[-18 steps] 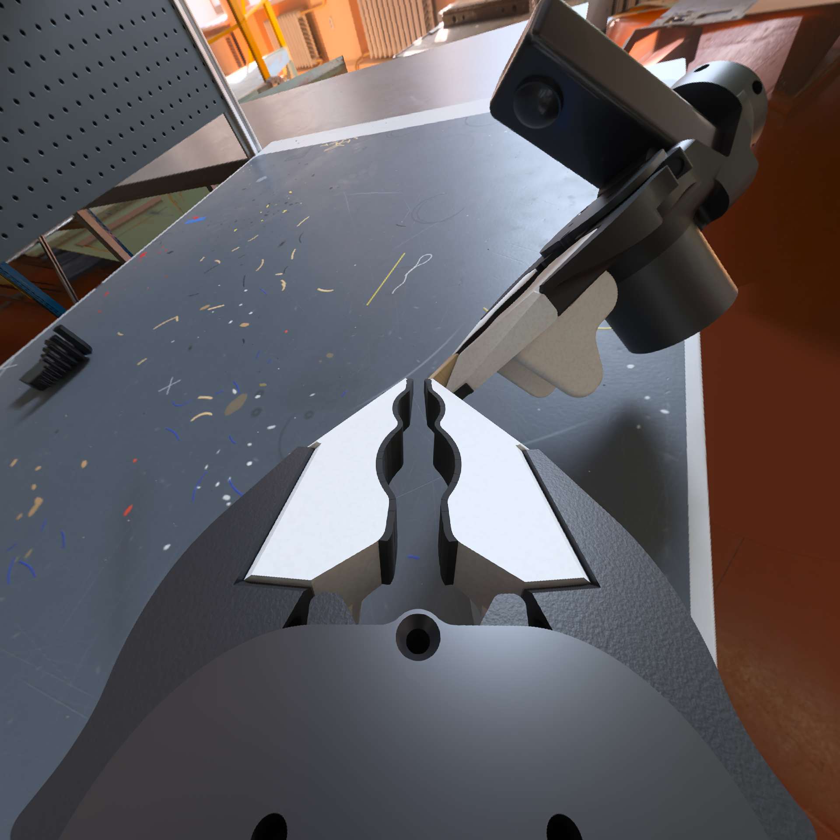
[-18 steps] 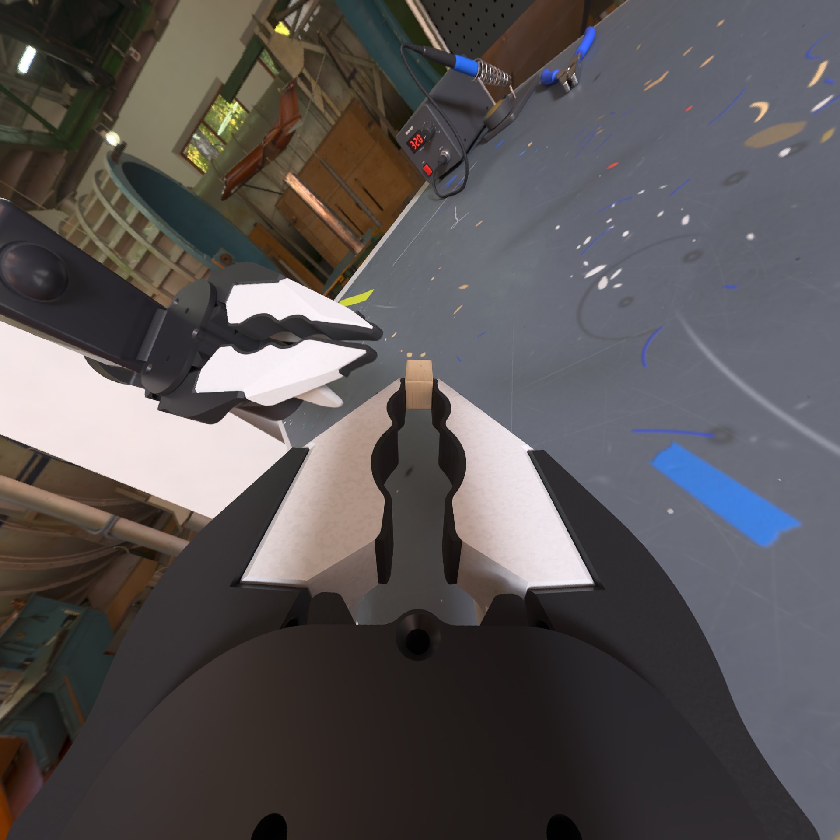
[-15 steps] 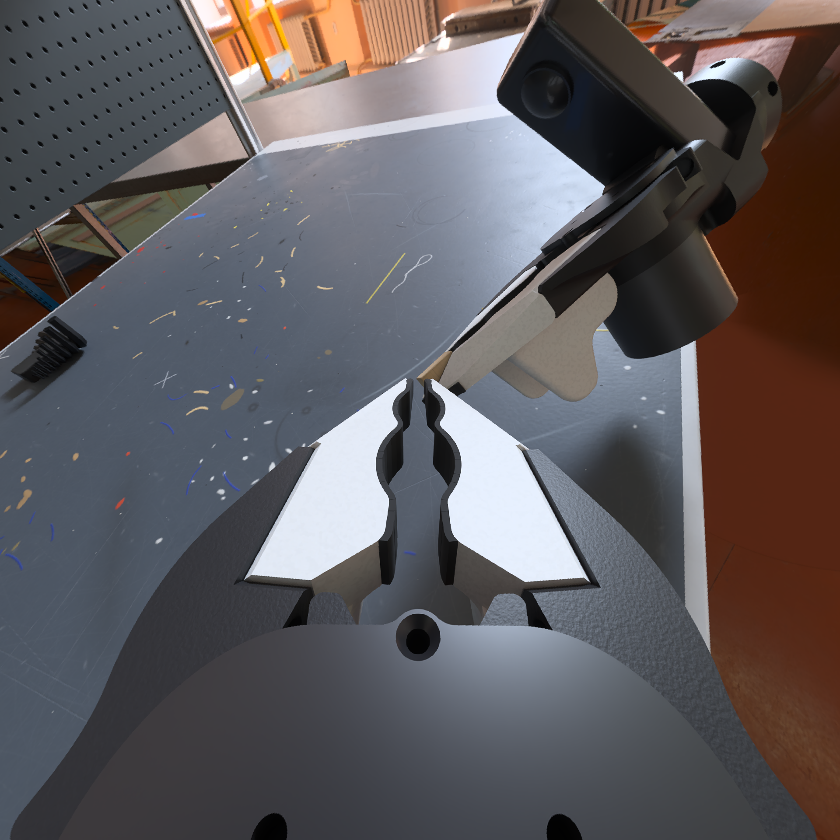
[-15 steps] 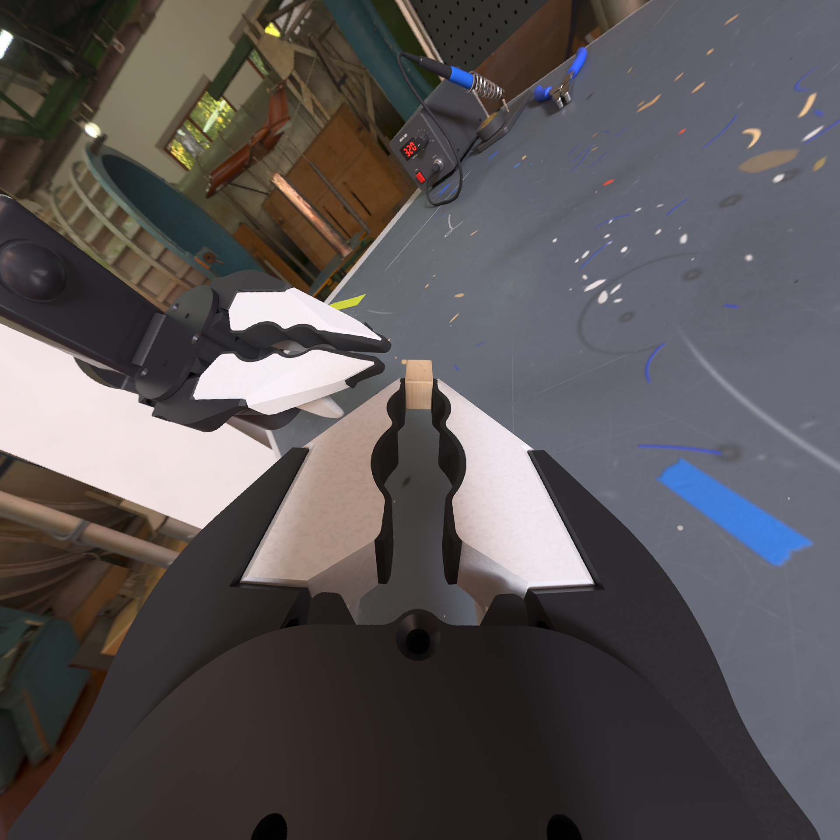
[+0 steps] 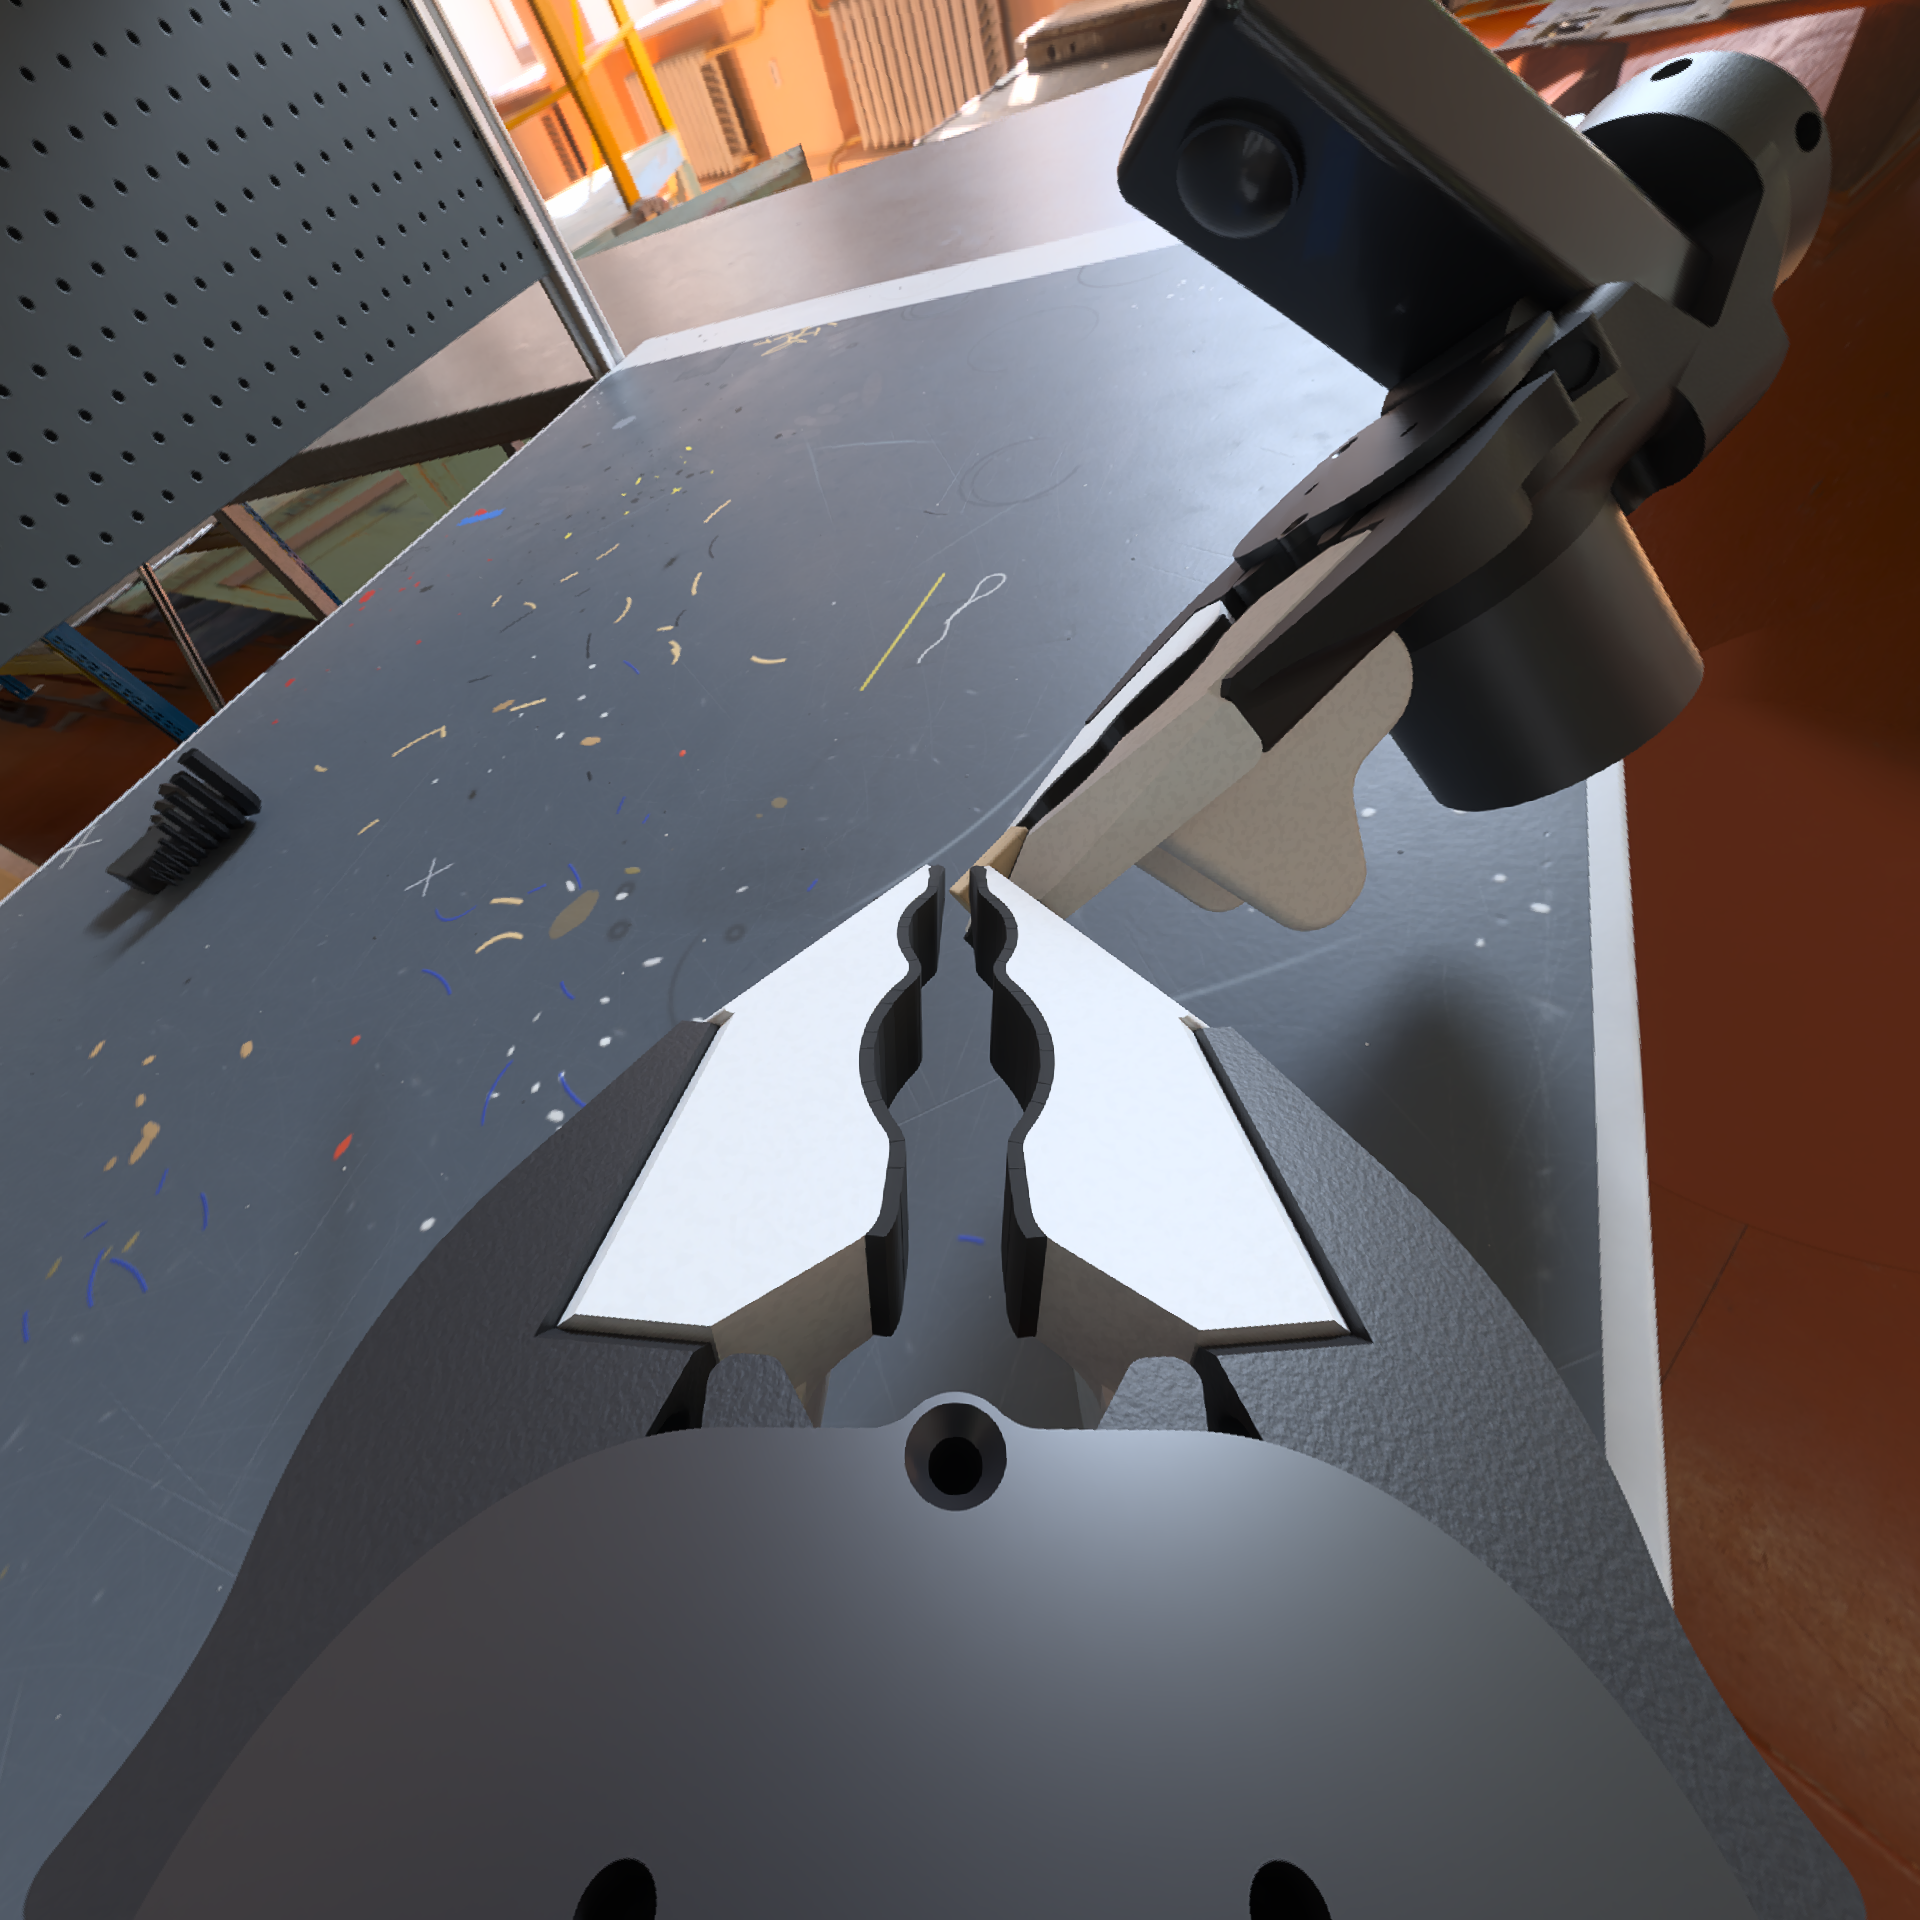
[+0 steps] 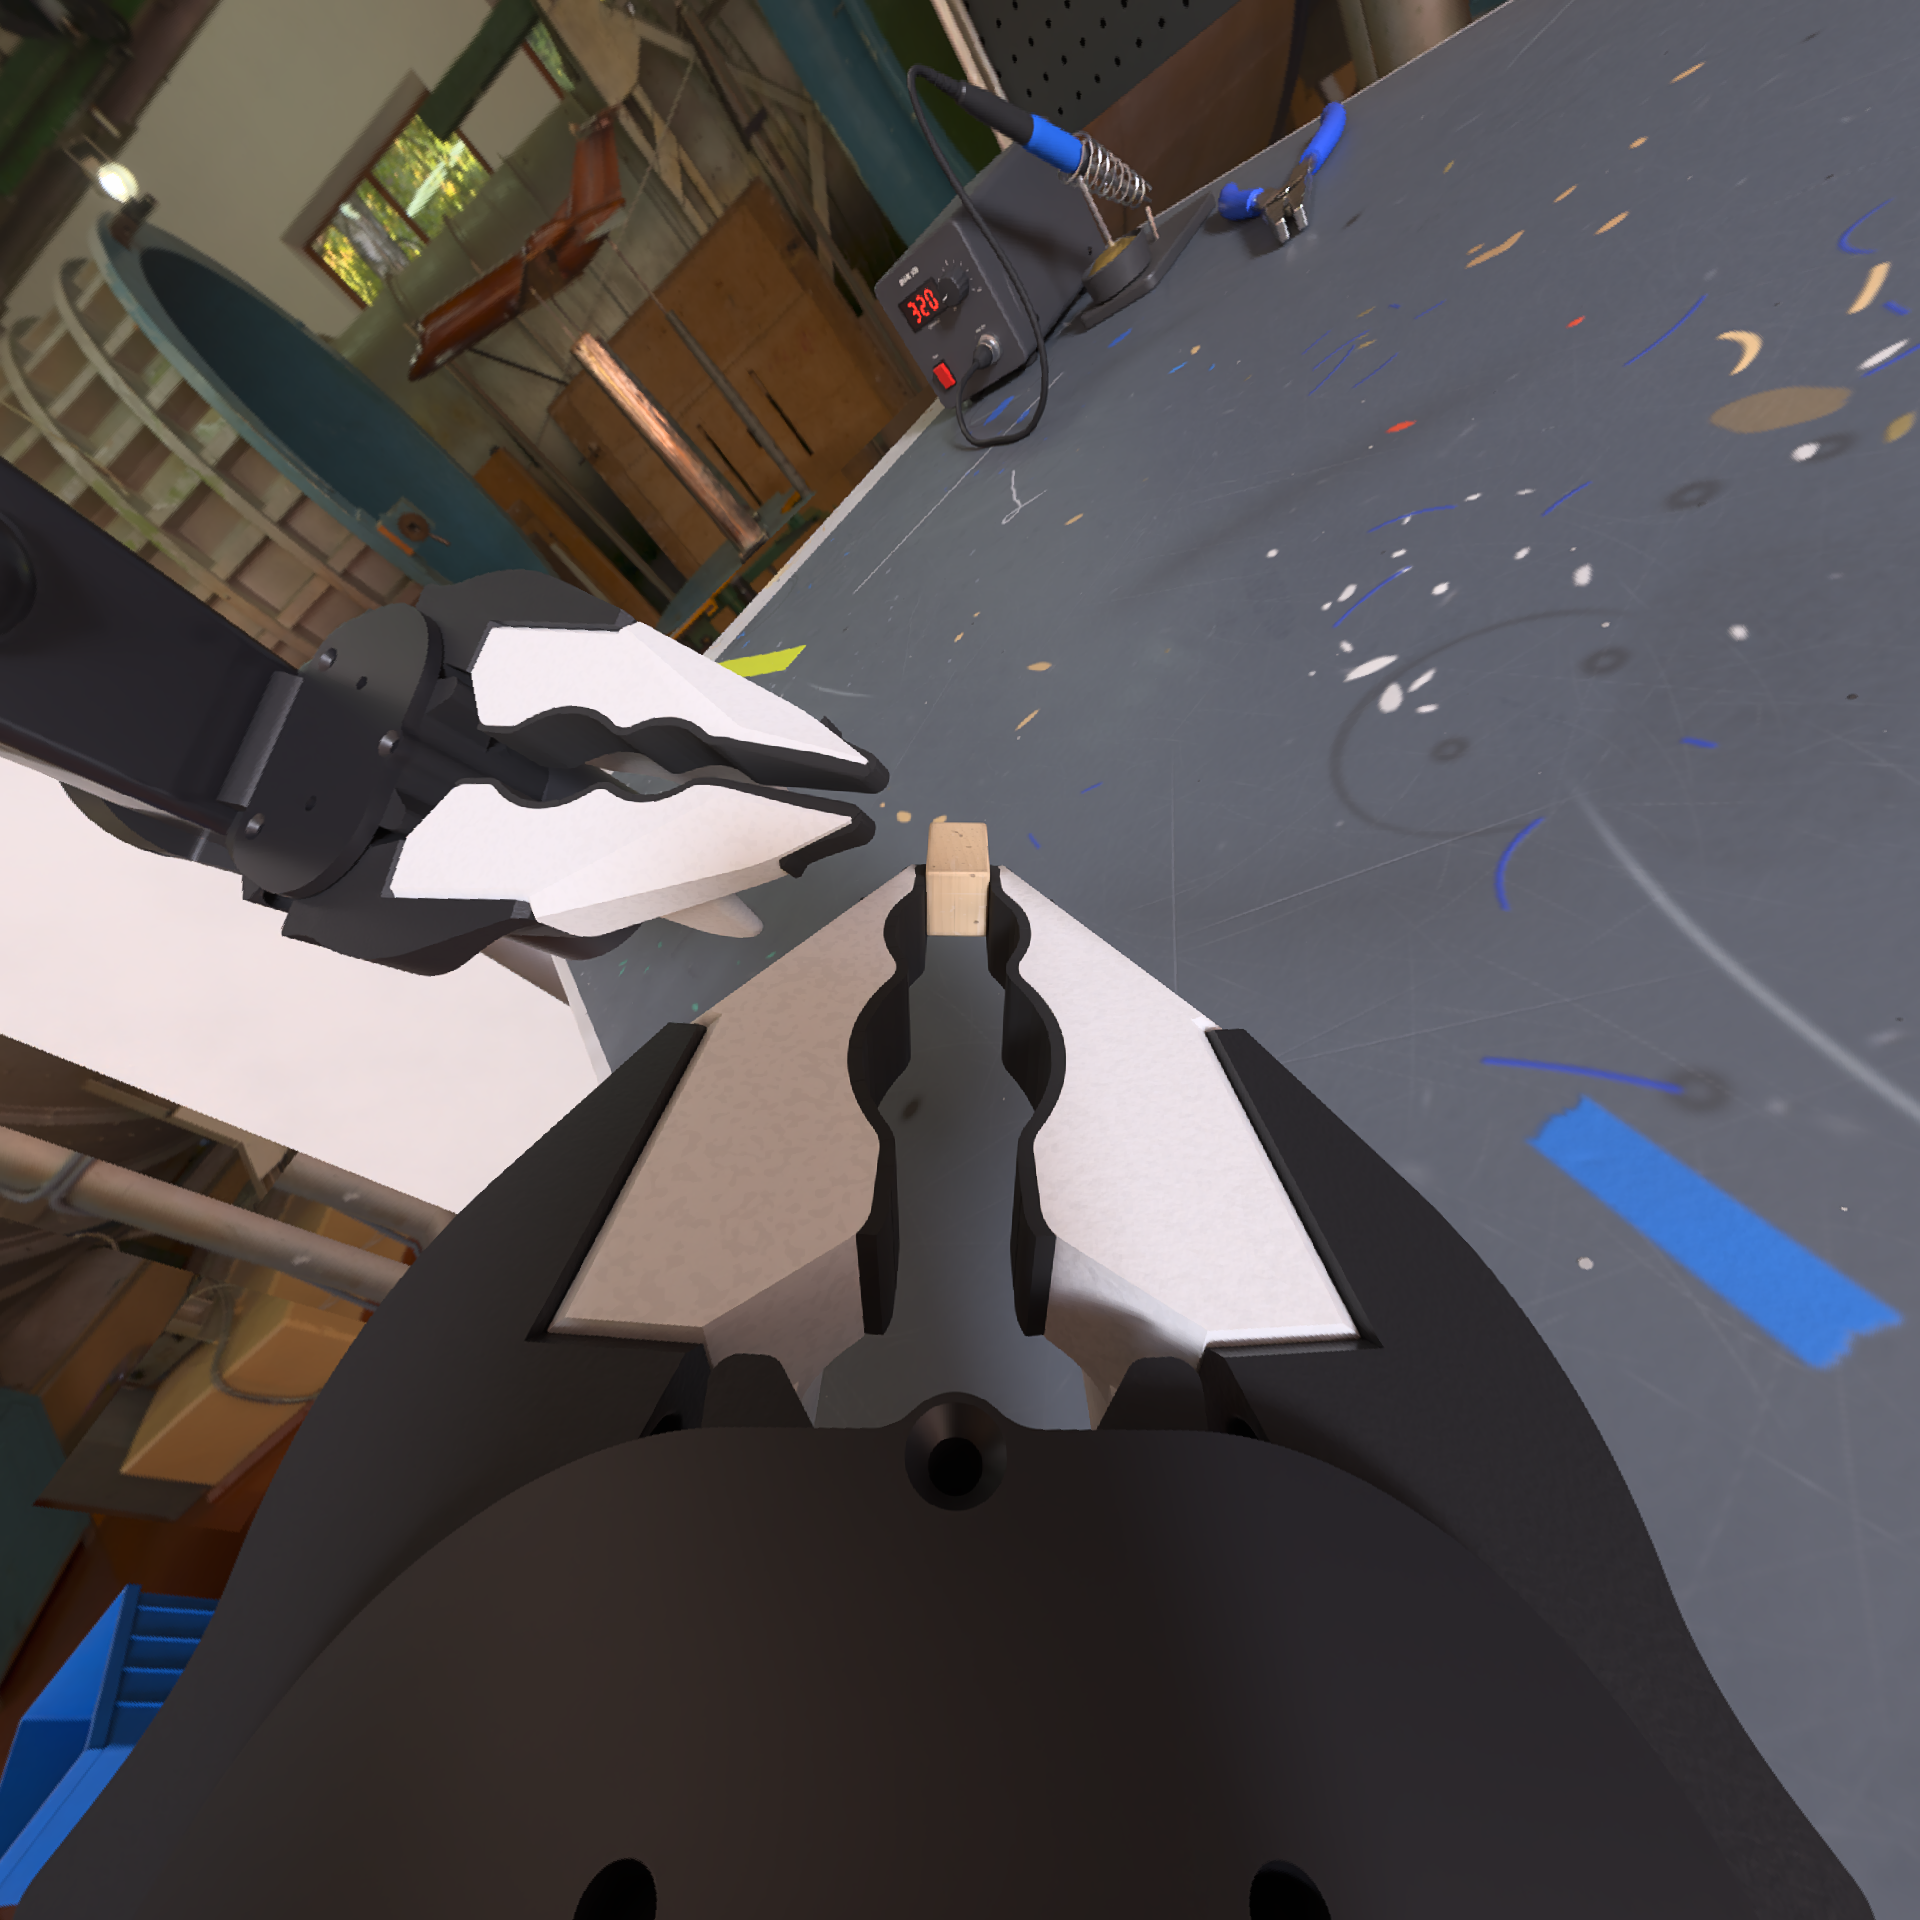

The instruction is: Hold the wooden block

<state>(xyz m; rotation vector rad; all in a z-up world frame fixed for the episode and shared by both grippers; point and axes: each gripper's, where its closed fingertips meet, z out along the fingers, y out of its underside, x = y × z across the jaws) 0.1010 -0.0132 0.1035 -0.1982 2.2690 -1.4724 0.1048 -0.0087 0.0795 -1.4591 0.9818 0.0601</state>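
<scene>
Clamping down on the wooden block (image 6: 956, 878), the right gripper (image 6: 956, 883) has its two fingertips pressed against the block's sides, and the pale little cube sticks out past the tips, lifted clear above the grey workbench (image 6: 1455, 831). The block sits upright between the tips, its top face catching the light.

Over to the left gripper (image 5: 958, 896): its fingers are nearly together with just a thin slit between the tips, and nothing is held between them. From its own camera, the tan corner of the wooden block (image 5: 995, 854) peeks out right beside its tips, at the end of the right gripper (image 5: 1013, 847), which angles down from the upper right. In the right wrist view, the left gripper (image 6: 868, 800) comes in from the left, tips pointing at the block and just short of it; a small gap shows between them.

Around the scene: a soldering station (image 6: 982, 301) with a blue-handled iron stands at the far edge of the bench, blue-handled pliers (image 6: 1283, 187) lie near it, and a strip of blue tape (image 6: 1714, 1236) lies on the surface to the right. In the left wrist view, a black ridged holder (image 5: 192, 821) sits near the bench's left edge, under a perforated grey panel (image 5: 239, 260).
</scene>
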